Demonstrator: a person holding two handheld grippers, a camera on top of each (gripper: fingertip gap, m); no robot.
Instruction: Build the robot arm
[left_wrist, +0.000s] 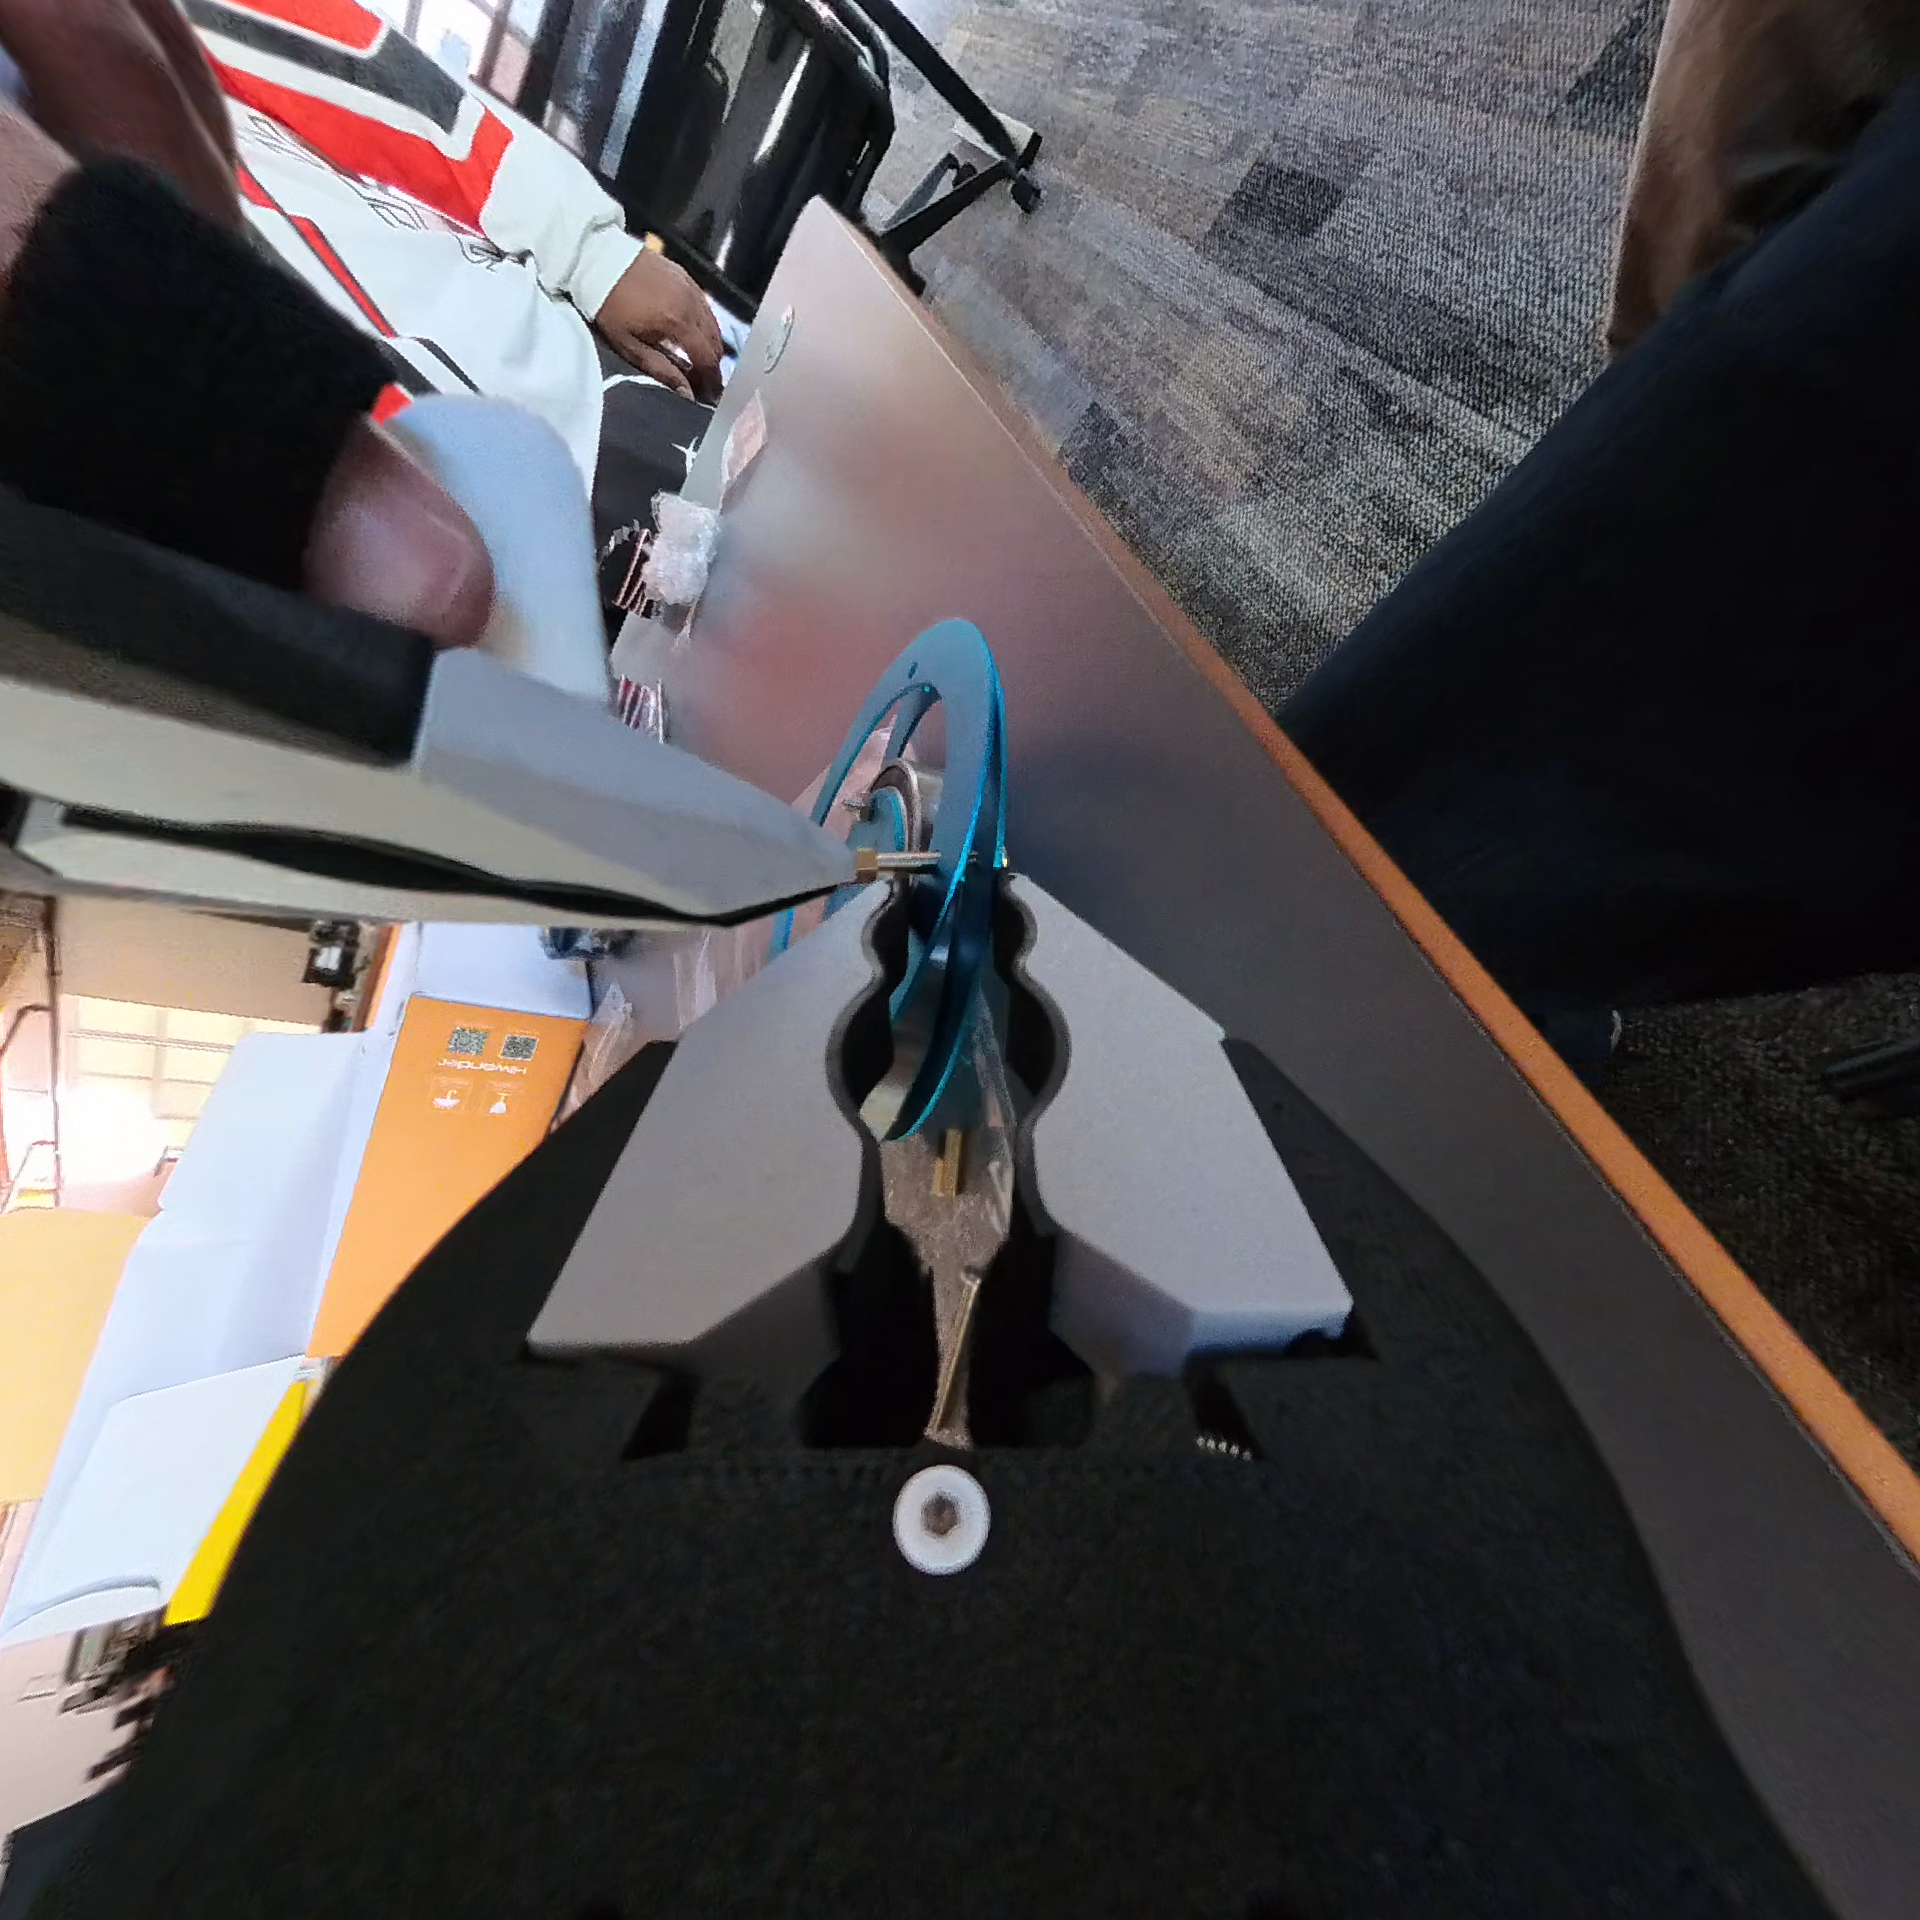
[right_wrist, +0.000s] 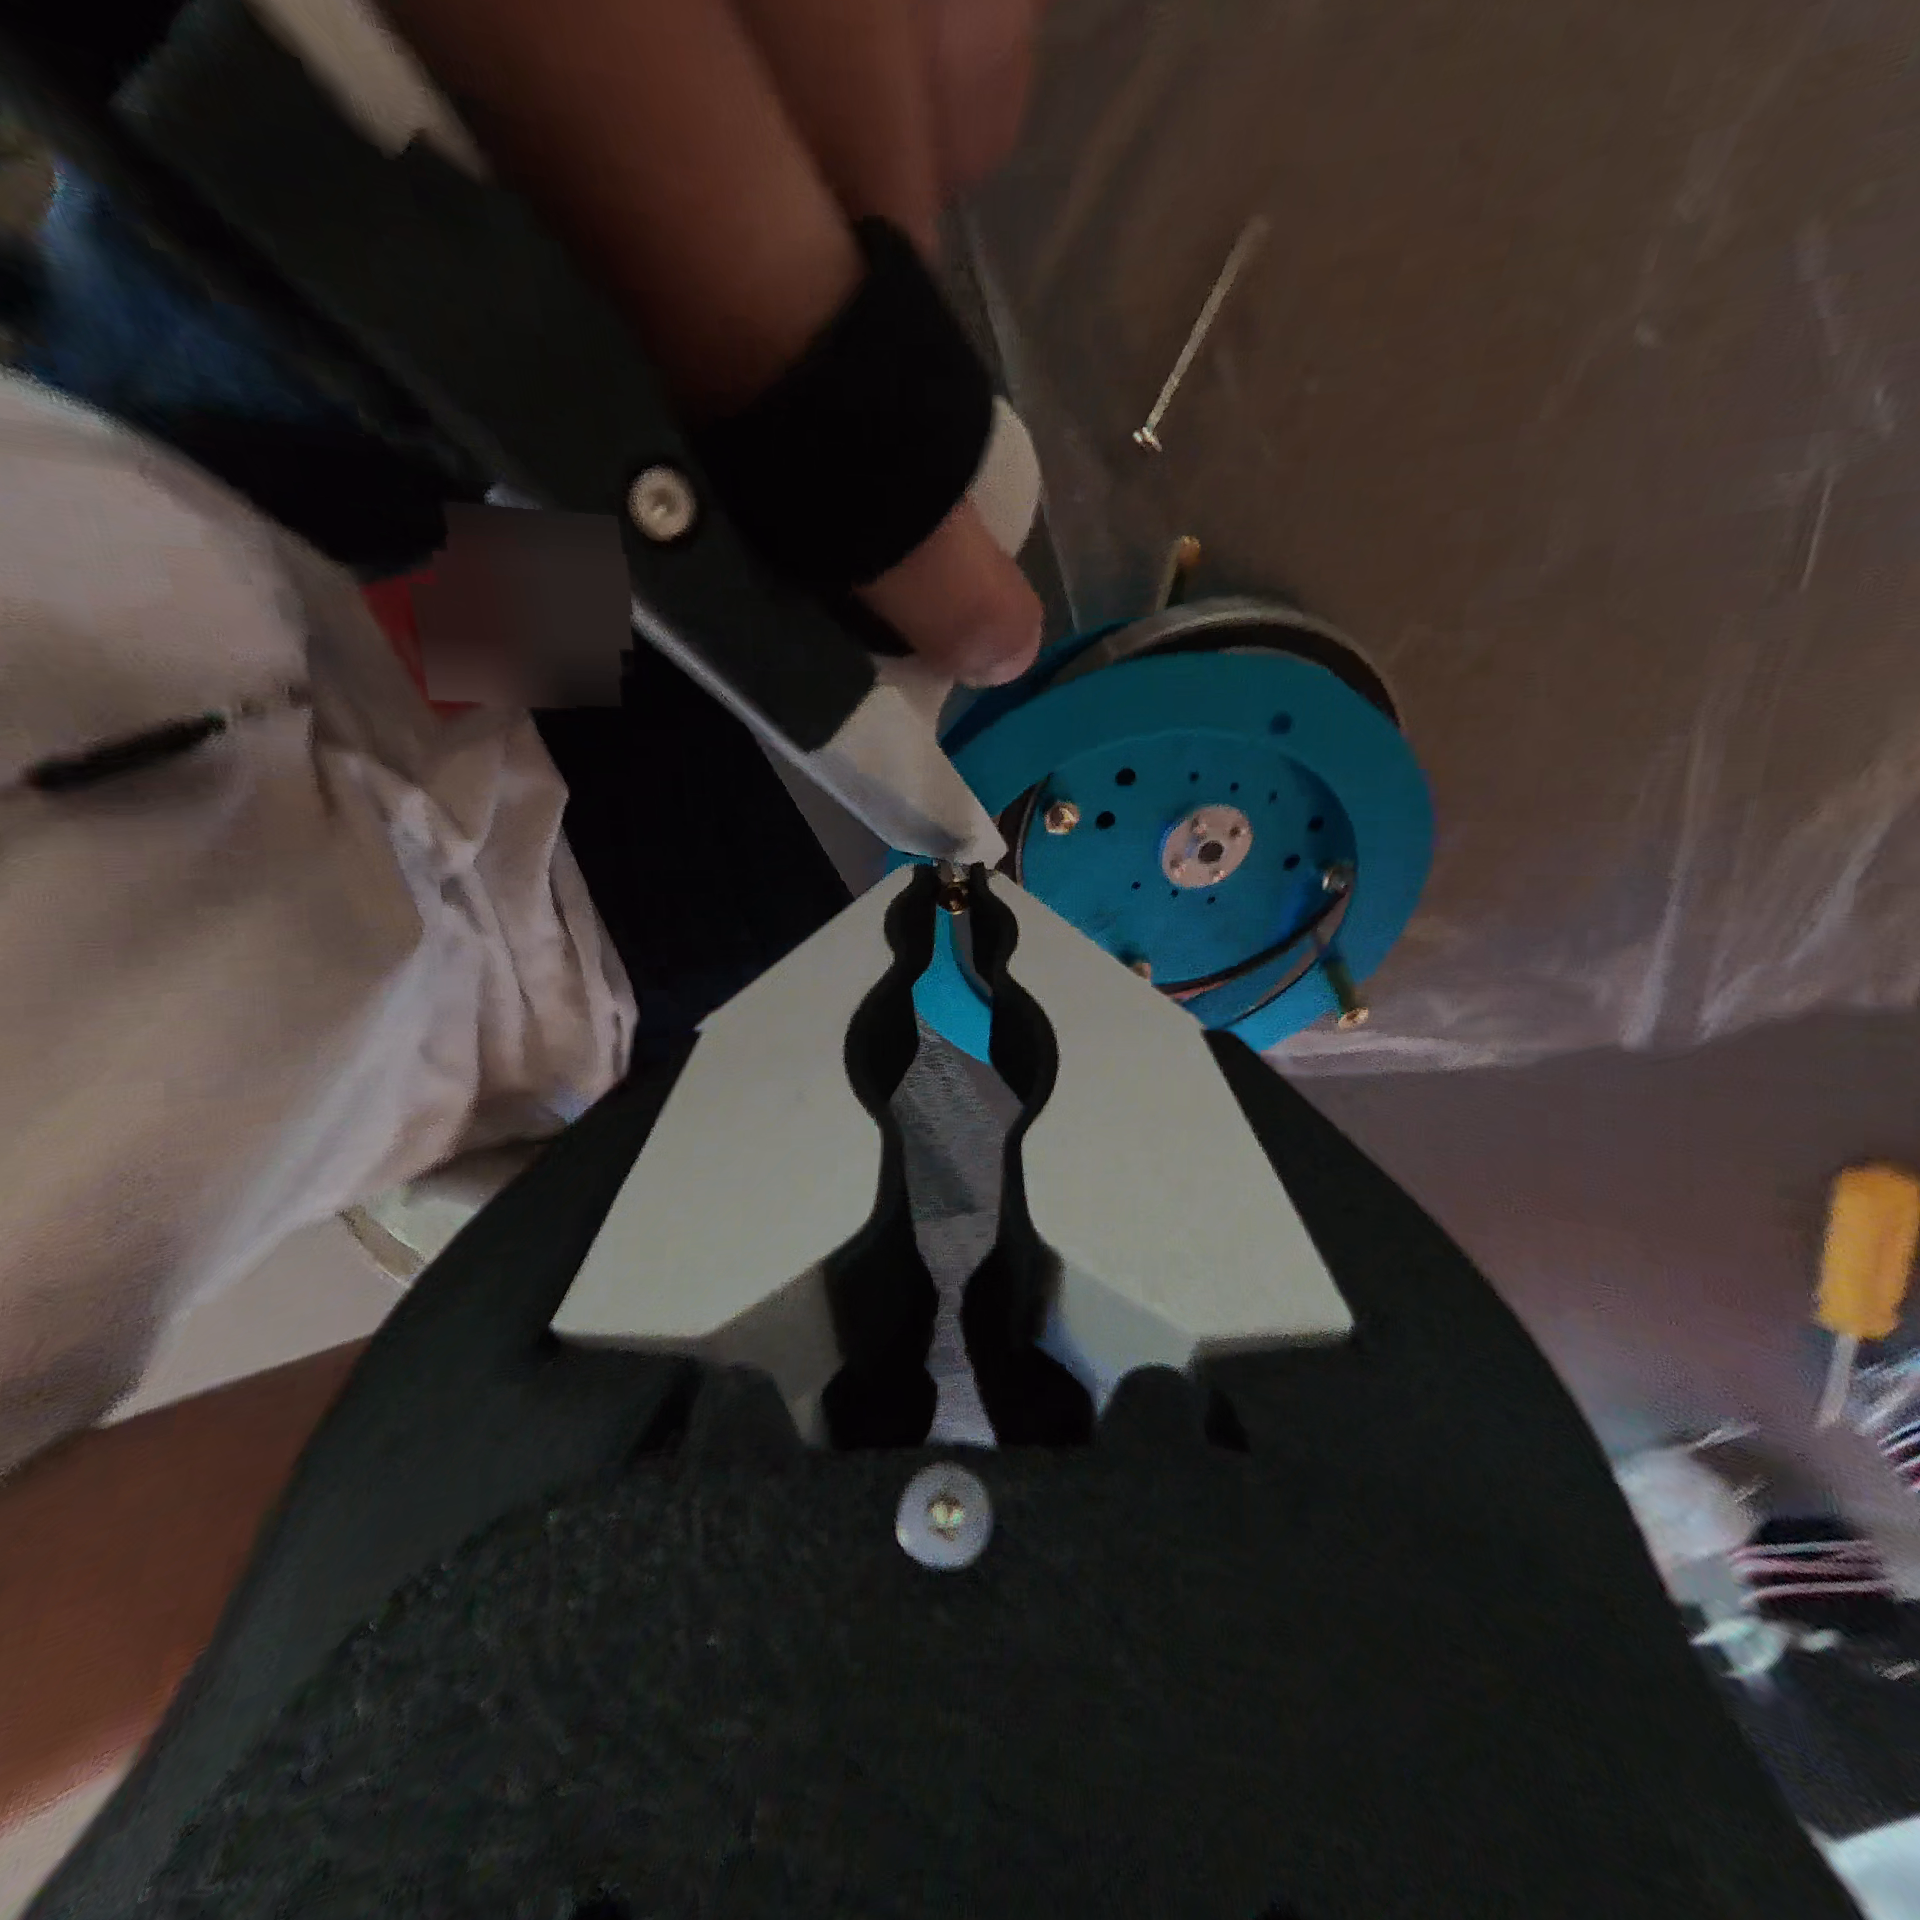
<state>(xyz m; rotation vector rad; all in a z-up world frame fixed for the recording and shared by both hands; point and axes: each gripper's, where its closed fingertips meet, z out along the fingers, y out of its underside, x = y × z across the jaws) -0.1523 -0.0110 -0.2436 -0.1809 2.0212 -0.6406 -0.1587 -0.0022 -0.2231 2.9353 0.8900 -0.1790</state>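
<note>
A blue two-disc wheel assembly (right_wrist: 1195, 831) with a silver hub, brass standoffs and a black ring stands on edge over the grey table (left_wrist: 1195, 831). My left gripper (left_wrist: 940, 894) is shut on the rim of its blue outer disc (left_wrist: 961, 727). My right gripper (right_wrist: 953, 881) is shut on a small brass screw (right_wrist: 953, 896) at the disc's rim. In the left wrist view the right gripper (left_wrist: 847, 873) reaches in from the left and holds the screw (left_wrist: 899, 859) against the disc. In the right wrist view the left gripper (right_wrist: 971, 842) comes in from the upper left.
A long thin screw (right_wrist: 1195, 332) and a yellow-handled screwdriver (right_wrist: 1865, 1257) lie on clear plastic sheeting (right_wrist: 1558, 416). A person in a white and red jacket (left_wrist: 416, 208) sits at the far end. Orange and white boxes (left_wrist: 468, 1122) stand left. The table's orange edge (left_wrist: 1558, 1091) runs right, carpet beyond. The tips of both grippers are at nearly the same place.
</note>
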